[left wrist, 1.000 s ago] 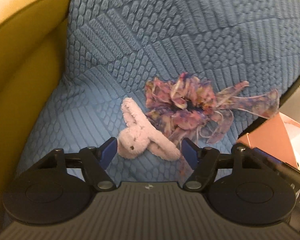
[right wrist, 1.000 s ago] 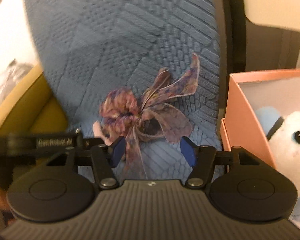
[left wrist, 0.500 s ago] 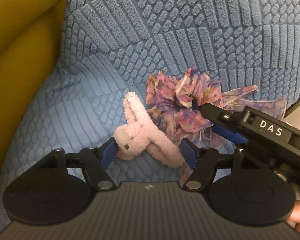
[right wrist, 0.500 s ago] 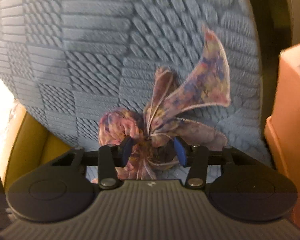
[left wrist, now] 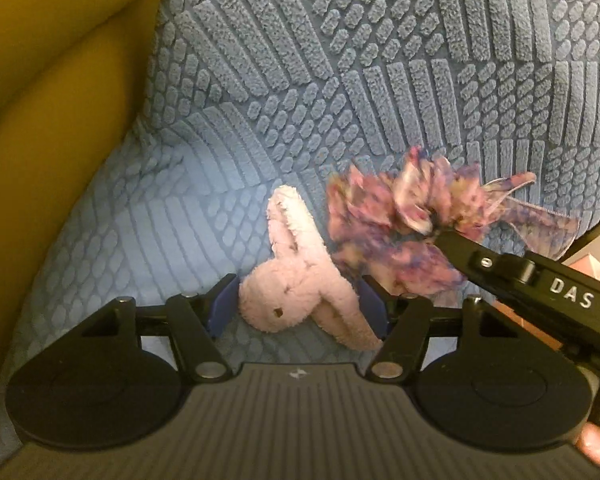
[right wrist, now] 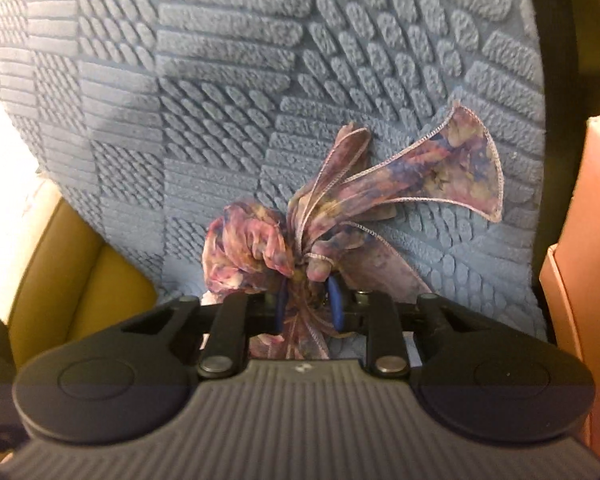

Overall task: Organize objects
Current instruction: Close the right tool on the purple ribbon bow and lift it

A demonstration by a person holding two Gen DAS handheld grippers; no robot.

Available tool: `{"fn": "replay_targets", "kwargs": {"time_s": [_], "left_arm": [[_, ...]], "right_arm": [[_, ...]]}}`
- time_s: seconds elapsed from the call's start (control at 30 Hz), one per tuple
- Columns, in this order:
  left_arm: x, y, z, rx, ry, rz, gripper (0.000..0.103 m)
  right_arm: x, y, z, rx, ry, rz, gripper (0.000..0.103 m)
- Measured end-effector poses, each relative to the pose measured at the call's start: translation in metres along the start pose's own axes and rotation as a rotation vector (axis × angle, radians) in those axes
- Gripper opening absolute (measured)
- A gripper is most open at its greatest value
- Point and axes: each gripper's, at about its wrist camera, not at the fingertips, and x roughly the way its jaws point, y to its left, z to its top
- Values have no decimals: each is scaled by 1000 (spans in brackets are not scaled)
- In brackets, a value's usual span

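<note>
Two grippers at the blue cushion (left wrist: 380,80)

Right gripper (right wrist: 309,303) pinches the floral scrunchie (right wrist: 260,252); left gripper (left wrist: 298,306) fingers bracket the pink bunny (left wrist: 296,296), touching it.

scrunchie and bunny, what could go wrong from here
The right gripper is shut on the floral scrunchie near its knot, so the loose ribbon tails could snag or drag on the blue cushion. The left gripper brackets the pink bunny, which touches the scrunchie; lifting either might tug the other.
</note>
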Motion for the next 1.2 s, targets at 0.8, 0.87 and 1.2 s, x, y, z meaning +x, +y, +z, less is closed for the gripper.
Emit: {"fn": "replay_targets", "kwargs": {"time_s": [0.8,0.87,1.2], "left_arm": [[-38,16,-7,133,23,56,70],[-34,17,-4,132,24,55,70],[-22,25,-5,128,20,54,70]], "right_arm": [[-46,23,-3,-327,-30,-128,75],[-42,27,-4,-351,-29,-114,79],[7,22,-12,-311,70,-107,84]]}}
